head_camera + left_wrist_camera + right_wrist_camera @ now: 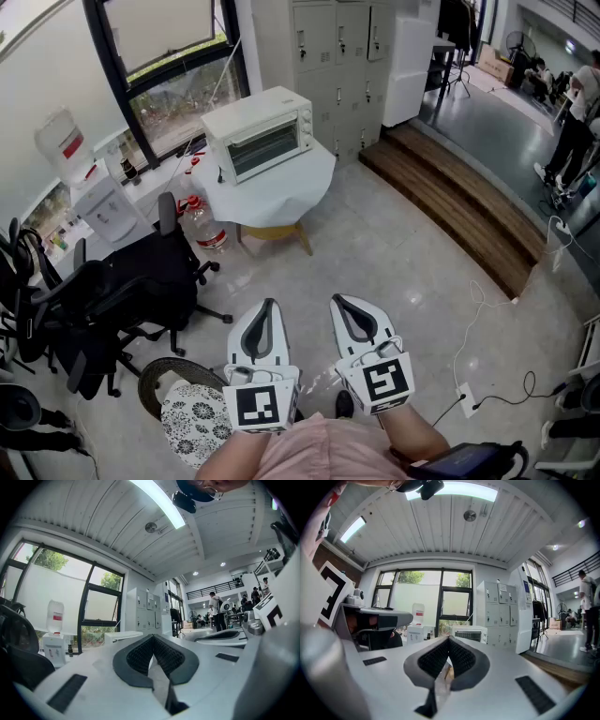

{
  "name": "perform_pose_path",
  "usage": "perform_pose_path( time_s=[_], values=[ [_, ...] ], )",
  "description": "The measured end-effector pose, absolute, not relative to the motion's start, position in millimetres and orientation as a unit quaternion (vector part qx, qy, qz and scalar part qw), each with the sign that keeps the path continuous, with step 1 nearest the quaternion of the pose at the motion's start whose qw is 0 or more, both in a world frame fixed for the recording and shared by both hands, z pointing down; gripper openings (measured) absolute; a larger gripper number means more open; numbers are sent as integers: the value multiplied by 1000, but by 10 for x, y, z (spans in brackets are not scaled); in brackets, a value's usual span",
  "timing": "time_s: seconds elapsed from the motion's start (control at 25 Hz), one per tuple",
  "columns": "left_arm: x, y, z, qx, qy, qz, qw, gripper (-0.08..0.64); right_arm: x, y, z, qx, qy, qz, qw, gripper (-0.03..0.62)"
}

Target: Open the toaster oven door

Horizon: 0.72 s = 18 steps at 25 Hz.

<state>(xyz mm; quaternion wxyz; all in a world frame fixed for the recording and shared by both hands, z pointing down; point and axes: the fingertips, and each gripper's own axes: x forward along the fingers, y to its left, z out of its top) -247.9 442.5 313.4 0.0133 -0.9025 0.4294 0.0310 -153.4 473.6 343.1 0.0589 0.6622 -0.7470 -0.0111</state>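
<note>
A white toaster oven (258, 136) stands with its glass door closed on a small table draped in white cloth (286, 197), a few steps ahead of me. Both grippers are held low and close to my body, far from the oven. My left gripper (270, 303) is shut, its ribbed pads meeting at the tip with nothing between them (152, 638). My right gripper (338, 299) is shut and empty too (449, 641). The oven shows small beyond the jaws in the left gripper view (123, 636) and in the right gripper view (469, 633).
Black office chairs (122, 291) crowd the left. A water dispenser (94, 192) stands by the window, and a water bottle (207, 231) sits on the floor beside the table. A patterned stool (192, 417) is near my feet. Wooden steps (459, 211), floor cables (473, 352) and people (574, 122) lie to the right.
</note>
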Motion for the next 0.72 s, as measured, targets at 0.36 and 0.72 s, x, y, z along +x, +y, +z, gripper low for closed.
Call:
perform_pose_path(
  time_s=[0.36,0.72],
  values=[
    [-2307,4501,3295,-903,430,12,14,14,-1331,4814,3564,653,-755,7,52,4],
    [-1923,4595,3366,-898,439,1,8,14,-845,4911,3636,644,-762,19,65,38]
  ],
)
